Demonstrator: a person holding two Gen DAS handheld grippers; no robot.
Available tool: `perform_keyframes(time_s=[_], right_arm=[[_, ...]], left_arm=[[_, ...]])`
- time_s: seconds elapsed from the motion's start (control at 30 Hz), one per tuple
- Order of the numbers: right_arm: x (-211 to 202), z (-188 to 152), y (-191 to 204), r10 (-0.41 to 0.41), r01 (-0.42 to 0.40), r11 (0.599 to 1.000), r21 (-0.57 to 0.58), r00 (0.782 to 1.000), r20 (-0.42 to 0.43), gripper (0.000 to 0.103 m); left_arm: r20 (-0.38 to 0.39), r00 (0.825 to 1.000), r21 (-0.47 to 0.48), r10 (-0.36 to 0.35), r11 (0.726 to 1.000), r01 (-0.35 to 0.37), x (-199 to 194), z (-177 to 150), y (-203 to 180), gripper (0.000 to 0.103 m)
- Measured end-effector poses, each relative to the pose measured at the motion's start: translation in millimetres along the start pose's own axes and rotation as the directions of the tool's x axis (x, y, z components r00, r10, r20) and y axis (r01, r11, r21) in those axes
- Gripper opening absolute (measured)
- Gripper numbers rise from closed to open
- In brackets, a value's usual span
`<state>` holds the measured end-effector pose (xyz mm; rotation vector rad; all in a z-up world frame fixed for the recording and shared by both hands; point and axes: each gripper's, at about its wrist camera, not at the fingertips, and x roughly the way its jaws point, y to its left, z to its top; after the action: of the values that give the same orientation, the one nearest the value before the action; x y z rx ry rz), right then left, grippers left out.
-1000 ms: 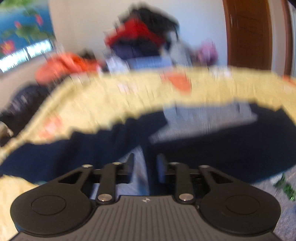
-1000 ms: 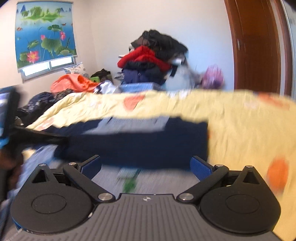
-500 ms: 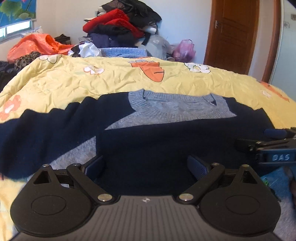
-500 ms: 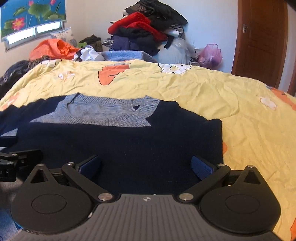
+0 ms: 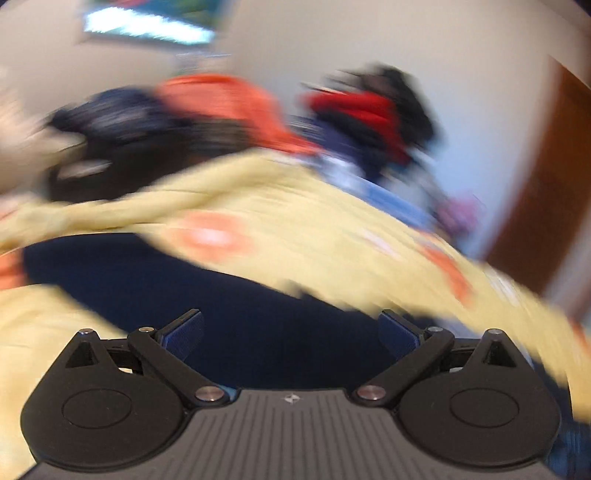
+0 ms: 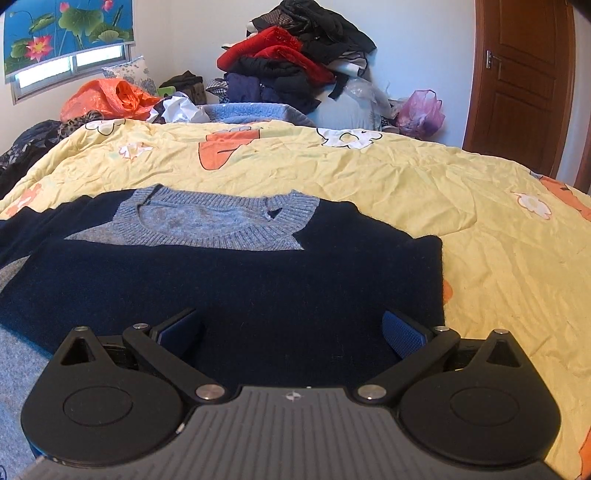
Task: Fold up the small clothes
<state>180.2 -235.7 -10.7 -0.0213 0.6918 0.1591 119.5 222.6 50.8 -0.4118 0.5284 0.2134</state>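
Sweater: a navy sweater with a grey-blue ribbed collar lies flat on the yellow quilt, neck end pointing toward the far clothes heap; its right side looks folded in, leaving a straight edge.
Sleeve: on the left of the sweater a dark sleeve stretches out across the quilt (the left wrist view is badly smeared, so little more can be said of it).
Right gripper: the right gripper hangs just over the sweater's near hem, its two blue-padded fingers spread wide with nothing between them.
Left gripper: the left gripper sits over the dark fabric beside the sweater's body, fingers likewise wide apart and pinching nothing; whether they touch the cloth I cannot tell.
Quilt: it has orange shapes and white flowers printed on it, and it lies creased all round the sweater.
Beyond the sweater: a heap of clothes, red and black, is piled against the wall, with an orange plastic bag to its left and a pink bag to its right.
Further out: a brown wooden door stands right of the heap, and a lotus-print blind hangs over the window to the left.
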Motion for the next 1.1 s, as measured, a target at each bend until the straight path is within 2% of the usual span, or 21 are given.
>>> perform_keyframes(time_s=[0.03,0.1,0.2,0.27,0.4,0.47,0.57,0.6,0.7,0.77,0.83,0.9,0.97,1.03,1.1], right_arm=[[0,0,0,0.000,0.000,1.000,0.000,1.000,0.000,0.103],[0,0,0,-0.001,0.001,1.000,0.000,1.000,0.001,0.103],[1,0,0,-0.002,0.002,1.000,-0.002,1.000,0.001,0.103],[0,0,0,-0.001,0.001,1.000,-0.001,1.000,0.001,0.103],[1,0,0,-0.002,0.002,1.000,0.000,1.000,0.001,0.103],[1,0,0,-0.001,0.001,1.000,0.000,1.000,0.002,0.103],[1,0,0,-0.001,0.001,1.000,0.000,1.000,0.002,0.103],[1,0,0,-0.001,0.001,1.000,0.000,1.000,0.002,0.103],[2,0,-1,0.000,0.000,1.000,0.001,1.000,0.002,0.103],[1,0,0,0.000,0.000,1.000,0.000,1.000,0.002,0.103],[1,0,0,0.000,0.000,1.000,0.000,1.000,0.002,0.103],[2,0,0,0.000,0.000,1.000,0.000,1.000,0.003,0.103],[2,0,0,0.000,0.000,1.000,0.000,1.000,0.003,0.103],[1,0,0,0.000,0.000,1.000,0.000,1.000,0.003,0.103],[2,0,0,0.001,-0.001,1.000,0.001,1.000,0.003,0.103]], left_arm=[[0.013,0.999,-0.076,0.041,0.996,-0.040,0,11,26,0.101],[0.032,0.994,-0.213,0.103,0.972,-0.094,-1,28,74,0.101],[0.007,0.989,-0.386,0.150,0.913,-0.135,4,44,135,0.101],[-0.023,0.993,-0.481,0.118,0.869,-0.114,13,49,165,0.101],[-0.025,0.999,-0.626,0.035,0.779,-0.043,24,47,202,0.101],[-0.032,0.999,-0.657,0.008,0.754,-0.027,32,47,210,0.100],[-0.013,0.998,-0.698,-0.060,0.715,0.034,42,47,219,0.085],[-0.011,0.998,-0.700,-0.068,0.713,0.041,47,48,221,0.080],[-0.042,0.999,-0.661,-0.029,0.751,-0.006,55,54,217,0.078],[-0.083,0.997,-0.620,0.003,0.783,-0.054,63,57,214,0.054],[-0.145,0.987,-0.563,0.067,0.815,-0.139,74,58,210,0.007],[-0.169,0.975,-0.490,0.142,0.846,-0.208,78,61,200,0.005],[-0.131,0.969,-0.406,0.209,0.880,-0.245,71,67,179,0.004],[-0.047,0.974,-0.305,0.220,0.926,-0.224,56,75,145,0.004],[0.040,0.982,-0.166,0.182,0.971,-0.173,39,79,95,0.004]])
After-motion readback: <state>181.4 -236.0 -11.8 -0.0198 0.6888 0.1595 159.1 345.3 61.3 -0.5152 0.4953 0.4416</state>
